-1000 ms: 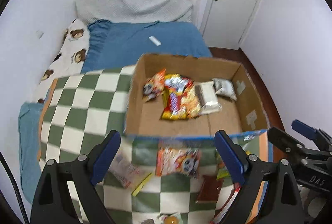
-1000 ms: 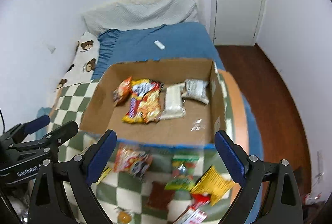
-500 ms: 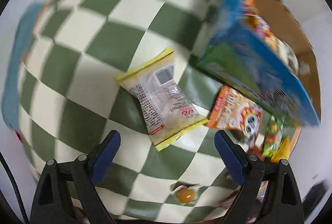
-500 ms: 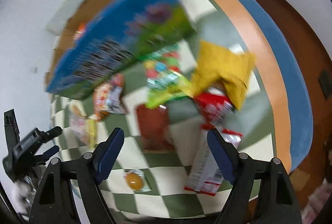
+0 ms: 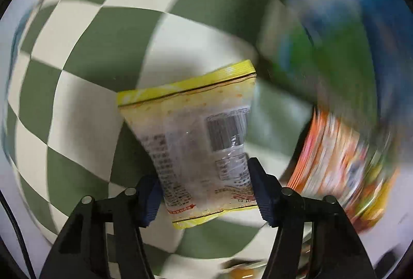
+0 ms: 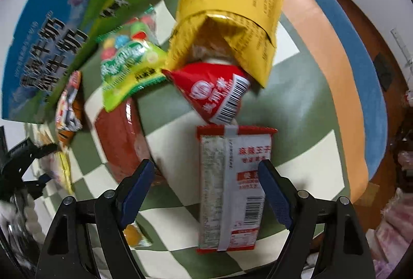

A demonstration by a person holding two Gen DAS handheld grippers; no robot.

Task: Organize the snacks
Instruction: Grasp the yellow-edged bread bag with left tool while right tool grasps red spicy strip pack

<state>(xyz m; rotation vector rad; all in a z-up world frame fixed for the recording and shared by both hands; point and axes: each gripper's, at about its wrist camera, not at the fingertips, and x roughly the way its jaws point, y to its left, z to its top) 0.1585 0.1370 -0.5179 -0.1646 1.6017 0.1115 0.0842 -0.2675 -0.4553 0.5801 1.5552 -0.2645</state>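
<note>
Left wrist view: the left gripper (image 5: pixel 205 195) has its jaws drawn in against both side edges of a clear packet (image 5: pixel 196 139) with yellow sealed ends, which lies on the green-and-white checked blanket (image 5: pixel 108 28); it appears to be clasping the packet, though whether the packet has left the cloth cannot be told. For a sound grip the pads should bear on the filled body, not the thin seam, and the lift should go straight up. To the right, an orange packet (image 5: pixel 338 160) and the box wall (image 5: pixel 322 46) are smeared by motion blur, and their print is unreadable. Right wrist view: the right gripper (image 6: pixel 206 191) is spread wide and grasps nothing; a long red-and-white packet (image 6: pixel 232 188) lies between its fingers, the right finger near its edge, the left well apart. Closing should centre on the packet's width. Beyond lie a red pouch (image 6: pixel 211 90), a yellow bag (image 6: pixel 227 21) and a green sweet bag (image 6: pixel 126 64); a brown packet (image 6: pixel 118 142) is partly covered, and a small orange item (image 6: pixel 131 232) is half hidden behind the left finger.
</note>
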